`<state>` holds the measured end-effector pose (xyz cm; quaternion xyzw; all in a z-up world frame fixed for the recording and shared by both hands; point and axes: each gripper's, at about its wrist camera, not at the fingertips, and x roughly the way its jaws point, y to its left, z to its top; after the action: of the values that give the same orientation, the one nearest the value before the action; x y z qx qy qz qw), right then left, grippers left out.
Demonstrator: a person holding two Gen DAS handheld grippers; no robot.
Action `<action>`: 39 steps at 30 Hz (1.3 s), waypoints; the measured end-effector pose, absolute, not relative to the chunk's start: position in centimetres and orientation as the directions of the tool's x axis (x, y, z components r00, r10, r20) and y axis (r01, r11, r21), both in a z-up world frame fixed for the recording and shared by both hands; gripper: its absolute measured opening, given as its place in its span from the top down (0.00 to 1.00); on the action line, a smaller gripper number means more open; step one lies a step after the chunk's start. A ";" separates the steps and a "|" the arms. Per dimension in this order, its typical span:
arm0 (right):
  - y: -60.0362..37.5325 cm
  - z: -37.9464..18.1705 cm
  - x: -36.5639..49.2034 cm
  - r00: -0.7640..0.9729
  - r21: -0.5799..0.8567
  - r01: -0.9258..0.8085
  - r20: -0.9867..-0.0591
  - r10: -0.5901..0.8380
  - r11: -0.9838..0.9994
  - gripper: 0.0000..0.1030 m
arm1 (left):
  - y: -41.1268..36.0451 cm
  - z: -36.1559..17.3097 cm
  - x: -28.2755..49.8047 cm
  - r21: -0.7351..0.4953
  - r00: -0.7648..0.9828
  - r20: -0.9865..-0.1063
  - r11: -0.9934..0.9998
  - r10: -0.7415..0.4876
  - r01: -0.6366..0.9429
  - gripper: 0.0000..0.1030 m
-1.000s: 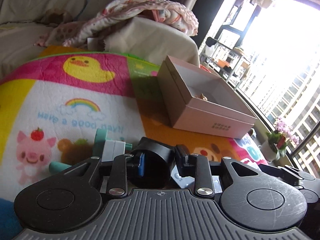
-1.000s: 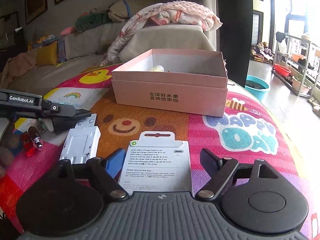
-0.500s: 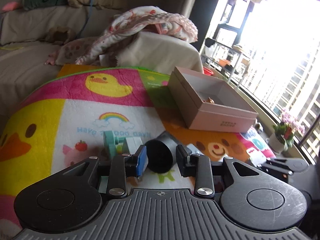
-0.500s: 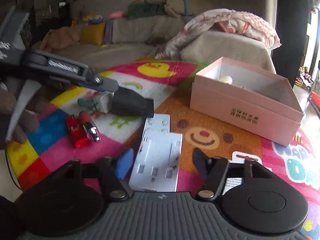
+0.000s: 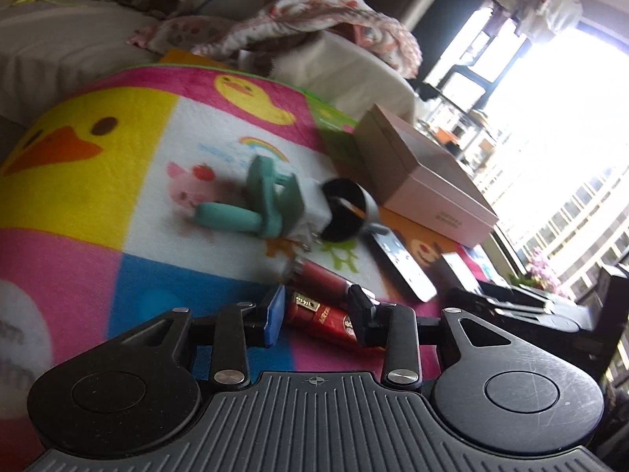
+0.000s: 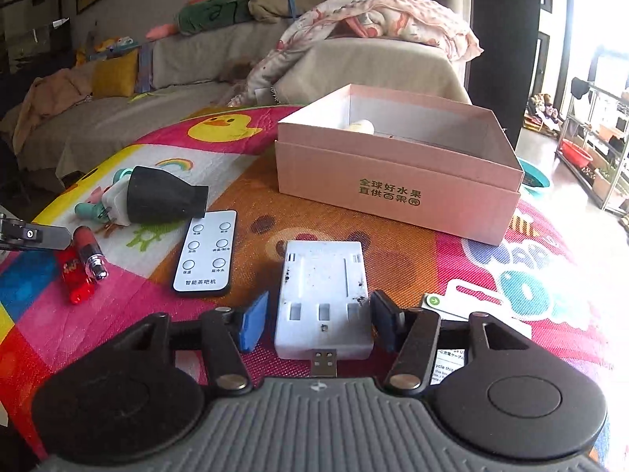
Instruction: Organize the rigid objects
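Observation:
My left gripper (image 5: 316, 312) hovers low over a red lighter (image 5: 322, 316) and a red lipstick (image 5: 326, 279). Its jaws are opening; the lighter lies between them, unpressed. Farther off lie a black funnel-shaped nozzle (image 5: 346, 212), a white plug (image 5: 310, 204) and a teal plastic piece (image 5: 267, 196). My right gripper (image 6: 318, 322) straddles a white USB device (image 6: 324, 299). Its jaws are opening too, with a gap at the blue pad (image 6: 253, 322). The open pink box (image 6: 393, 181) stands behind, something pale inside.
A white remote (image 6: 206, 251) lies left of the USB device, beside the nozzle (image 6: 161, 196). A white cable package (image 6: 471, 306) sits at the right. Everything rests on a colourful cartoon mat (image 6: 432, 259). A sofa with blankets (image 6: 354, 39) lies behind, shelves at the far right.
My left gripper let go of the black nozzle, which now lies by the white plug, and drew back over the lighter. My right gripper shifted from the cable package to the white USB device.

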<state>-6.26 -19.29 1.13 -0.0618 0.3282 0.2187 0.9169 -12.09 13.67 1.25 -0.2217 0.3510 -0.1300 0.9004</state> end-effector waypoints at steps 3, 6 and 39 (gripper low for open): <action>-19.3 1.1 -6.0 0.686 0.040 -0.435 -0.633 0.360 0.899 0.35 | 10.8 1.5 -12.7 -0.388 0.690 -0.602 0.902 -0.403 0.189 0.63; -19.3 1.1 -6.0 0.684 0.041 -0.437 -0.634 0.361 0.898 0.32 | 7.9 2.0 -13.4 -0.230 0.677 -0.639 0.931 -0.365 0.285 0.63; -19.3 1.0 -6.0 0.685 0.042 -0.428 -0.636 0.355 0.903 0.25 | 5.2 2.1 -13.5 -0.052 0.653 -0.721 0.957 -0.233 0.284 0.07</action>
<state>-6.00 -19.28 1.02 -0.0550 0.3343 0.2136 0.9163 -13.49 5.20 2.07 0.0329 0.3916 -0.1424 0.9085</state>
